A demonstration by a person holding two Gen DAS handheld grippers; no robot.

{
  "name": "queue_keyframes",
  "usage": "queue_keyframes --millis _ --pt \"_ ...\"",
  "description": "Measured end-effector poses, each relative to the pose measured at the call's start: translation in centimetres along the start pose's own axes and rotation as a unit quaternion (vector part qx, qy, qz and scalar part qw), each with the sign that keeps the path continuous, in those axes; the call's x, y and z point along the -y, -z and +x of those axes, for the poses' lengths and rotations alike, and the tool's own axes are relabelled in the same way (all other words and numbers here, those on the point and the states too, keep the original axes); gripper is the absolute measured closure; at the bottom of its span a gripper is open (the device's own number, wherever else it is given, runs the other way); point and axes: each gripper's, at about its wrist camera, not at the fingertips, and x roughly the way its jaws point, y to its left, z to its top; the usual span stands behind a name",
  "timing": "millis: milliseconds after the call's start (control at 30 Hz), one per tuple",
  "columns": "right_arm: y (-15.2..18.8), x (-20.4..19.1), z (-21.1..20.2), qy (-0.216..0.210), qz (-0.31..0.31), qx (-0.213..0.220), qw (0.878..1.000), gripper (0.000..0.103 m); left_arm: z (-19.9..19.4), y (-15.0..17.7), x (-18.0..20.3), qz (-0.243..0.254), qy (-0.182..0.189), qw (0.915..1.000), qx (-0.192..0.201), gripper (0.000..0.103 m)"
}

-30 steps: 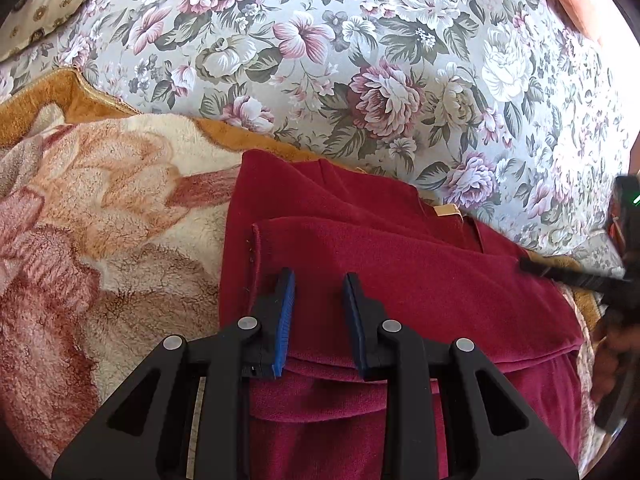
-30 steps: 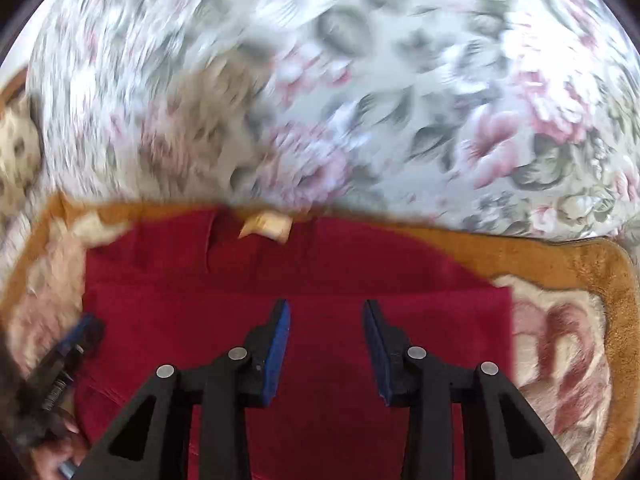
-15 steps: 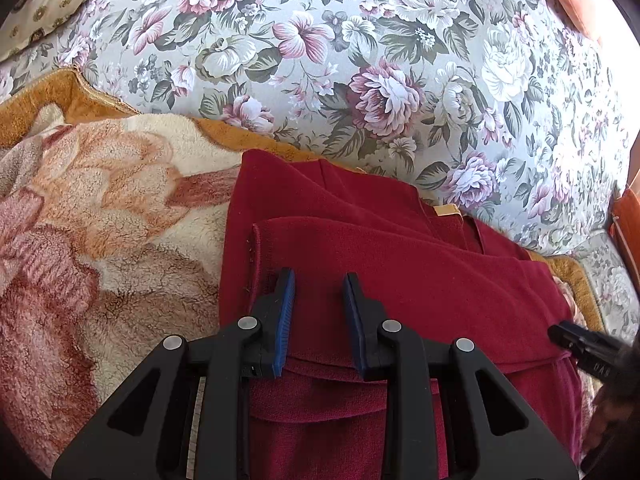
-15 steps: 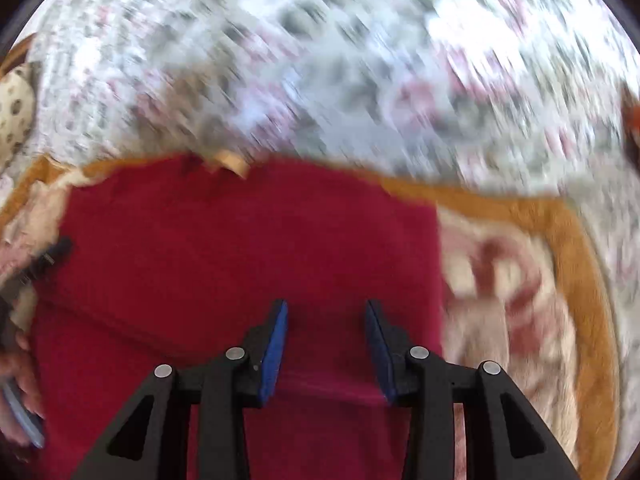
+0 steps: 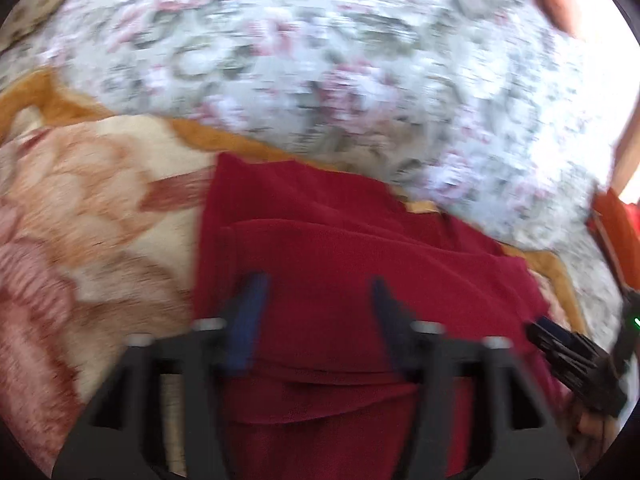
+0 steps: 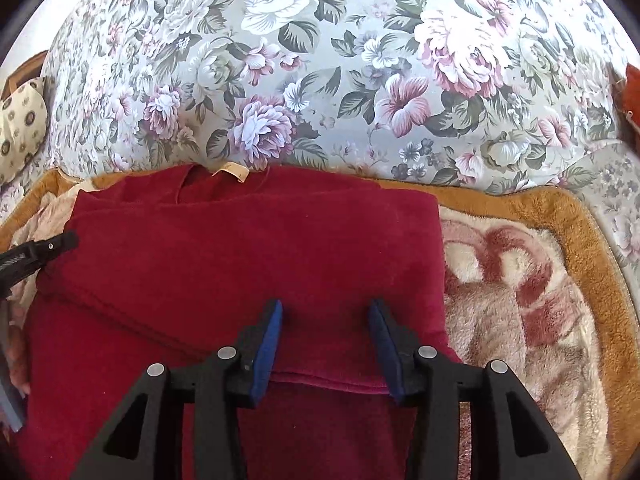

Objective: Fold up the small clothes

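**Two open tools poised over a folded red garment on a blanket**

The right tool (image 6: 325, 320) sits low over the near part of a dark red garment (image 6: 248, 256), its two blue-padded fingers (image 6: 269, 340) spread wide with nothing between them but red cloth below. The fingers straddle a folded edge that runs across the garment just under the tips; whether they touch the cloth cannot be told. The garment's right edge lies just beside the right finger.

The left tool (image 5: 316, 312), seen in a motion-blurred view, is likewise spread wide and grips nothing. It hangs over the left part of the same red garment (image 5: 340, 240), with a layered fold running beneath its fingers. In the right wrist view, one black fingertip of the left tool (image 6: 44, 246) appears at the garment's left edge. In the left wrist view, the right tool (image 5: 560, 344) shows at the garment's far right side.

The garment lies flat with a top layer folded over a lower one. A small beige label (image 6: 232, 170) marks the neckline at the far edge.

Under the garment is a plush blanket (image 6: 520, 288) in cream and pink with an orange-brown border. Beyond it spreads a pale grey floral bedcover (image 6: 340, 64) with pink and white blooms. A cream patterned pillow (image 6: 20, 128) sits at the far left.
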Motion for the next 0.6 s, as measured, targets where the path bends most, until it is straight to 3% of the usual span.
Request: queue_keyframes --millis 133,200,233,300,367,500,533,600 --pt "0.1 0.3 -0.1 -0.013 0.007 -0.001 1.0 0.055 1.0 0.3 2.7 0.06 -0.038 0.9972 -0.021 0.009" --pt "0.2 0.3 -0.2 -0.023 0.008 -0.001 1.0 0.046 1.7 0.5 3.7 0.092 -0.063 0.9931 -0.036 0.002" --pt "0.2 0.3 -0.2 -0.031 0.007 -0.002 0.999 0.043 2.3 0.7 4.4 0.113 -0.08 0.9892 -0.047 0.001" --pt "0.3 0.0 -0.1 -0.047 0.001 -0.004 0.999 0.027 3.2 1.0 5.4 0.144 -0.115 0.9812 -0.06 0.0" --pt "0.4 -0.7 0.2 -0.046 -0.017 -0.012 0.999 0.022 3.5 0.9 5.5 0.147 -0.123 0.9794 -0.064 0.0" --pt "0.2 -2.0 0.5 -0.011 -0.05 -0.037 0.998 0.021 2.3 0.7 5.6 0.144 -0.119 0.9777 -0.096 0.003" --pt "0.0 -1.8 0.4 -0.013 -0.045 -0.052 0.998 0.022 0.5 0.8 6.1 0.136 -0.105 0.9814 -0.087 0.004" --pt "-0.7 -1.4 -1.2 0.0 -0.036 -0.064 0.997 0.036 -2.9 1.6 6.4 0.122 -0.084 0.9875 -0.053 0.004"
